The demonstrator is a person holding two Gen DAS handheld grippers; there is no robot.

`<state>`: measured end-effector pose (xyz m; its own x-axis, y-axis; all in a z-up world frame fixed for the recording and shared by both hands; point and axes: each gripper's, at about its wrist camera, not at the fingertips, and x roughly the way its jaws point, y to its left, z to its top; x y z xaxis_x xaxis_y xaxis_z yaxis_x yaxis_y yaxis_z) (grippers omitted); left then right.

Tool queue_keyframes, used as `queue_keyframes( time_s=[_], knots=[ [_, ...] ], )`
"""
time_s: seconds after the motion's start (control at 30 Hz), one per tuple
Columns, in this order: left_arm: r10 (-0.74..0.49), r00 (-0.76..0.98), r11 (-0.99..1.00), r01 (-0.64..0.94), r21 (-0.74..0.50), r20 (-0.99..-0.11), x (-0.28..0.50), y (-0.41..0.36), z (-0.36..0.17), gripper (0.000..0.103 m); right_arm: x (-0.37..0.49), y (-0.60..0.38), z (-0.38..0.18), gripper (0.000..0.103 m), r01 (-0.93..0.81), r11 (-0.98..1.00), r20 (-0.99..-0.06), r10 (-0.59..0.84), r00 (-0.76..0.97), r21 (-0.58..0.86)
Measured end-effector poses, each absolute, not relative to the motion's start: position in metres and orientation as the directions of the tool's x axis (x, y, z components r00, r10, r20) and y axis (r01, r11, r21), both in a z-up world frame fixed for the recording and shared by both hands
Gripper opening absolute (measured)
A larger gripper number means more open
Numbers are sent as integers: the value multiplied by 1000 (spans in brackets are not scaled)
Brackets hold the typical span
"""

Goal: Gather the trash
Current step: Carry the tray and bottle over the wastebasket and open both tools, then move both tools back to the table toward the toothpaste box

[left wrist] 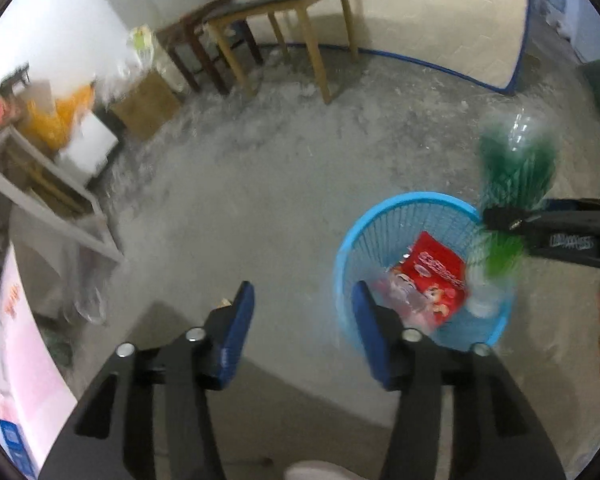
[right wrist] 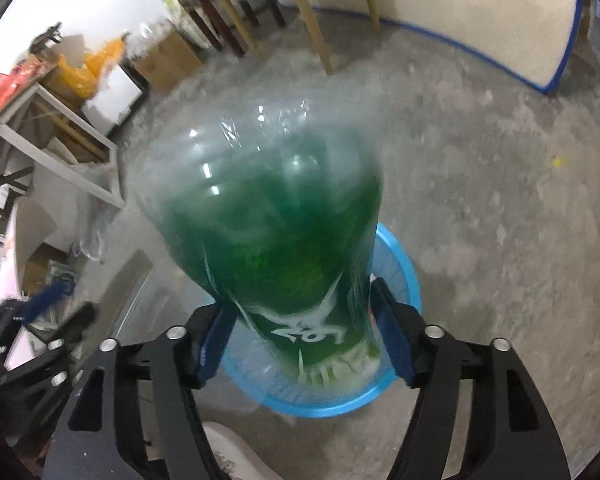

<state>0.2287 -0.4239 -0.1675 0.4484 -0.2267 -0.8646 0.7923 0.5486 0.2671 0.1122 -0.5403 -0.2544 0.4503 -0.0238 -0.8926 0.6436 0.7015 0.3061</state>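
**Right wrist view: green bottle held over the blue basket**

Right wrist view is mostly filled by the concrete floor (right wrist: pixel 480 200), grey and mottled, running up to a mattress (right wrist: pixel 460 12) leaning against the wall at the upper right of the frame. Wooden chairs (left wrist: pixel 284 12) stand at the top centre of the left wrist view, and a cluttered shelf frame (left wrist: pixel 52 196) sits along the left edge.

Next in size is the blue basket (left wrist: pixel 384 216), lower right of centre in the left wrist view, resting on the floor. A red snack wrapper (left wrist: pixel 432 280) lies inside it, with what looks like clear plastic beside it, though blur makes that hard to judge.

Above the basket, the right gripper (right wrist: pixel 300 340) is closed around a clear plastic bottle with a green label (right wrist: pixel 276 224), its blue pads (right wrist: pixel 392 336) pressed against both sides near the bottle's lower end. The bottle hangs just over the basket's right rim.

Left gripper (left wrist: pixel 302 332) is spread wide with nothing between its pads, low at the bottom centre of its frame, just beside the basket's left edge.
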Motion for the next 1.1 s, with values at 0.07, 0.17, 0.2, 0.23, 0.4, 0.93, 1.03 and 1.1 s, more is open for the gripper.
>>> queue_keyframes(
  time_s=[0.07,0.17,0.2,0.23,0.4,0.93,1.03,1.1],
  knots=[
    [-242,437,552,796,247,-866,228,-419,-161,54,111,-540,-264,67,652,696,-899,-20,437,301],
    [-270,429,576,790,213,-862,233,-410,-148,54,111,-550,-266,67,656,684,-897,-4,443,321],
    [-279,427,584,786,201,-860,235,-406,-142,54,114,-562,-262,67,655,681,-895,3,446,328],
    [-286,425,589,785,192,-859,237,-404,-137,54,111,-563,-259,67,657,678,-896,5,444,329],
    [-327,421,602,783,157,-846,231,-386,-108,54,106,-557,-252,67,660,676,-896,2,443,328],
    [-471,450,715,699,-29,-759,201,-206,-16,69,87,-485,-174,77,413,802,-787,111,607,432],
    [-459,526,774,632,-32,-716,197,-142,-6,70,101,-458,-142,78,317,841,-748,145,647,438],
    [-434,561,806,591,-26,-705,194,-109,-4,70,112,-436,-122,78,240,862,-716,184,673,447]
  ],
)
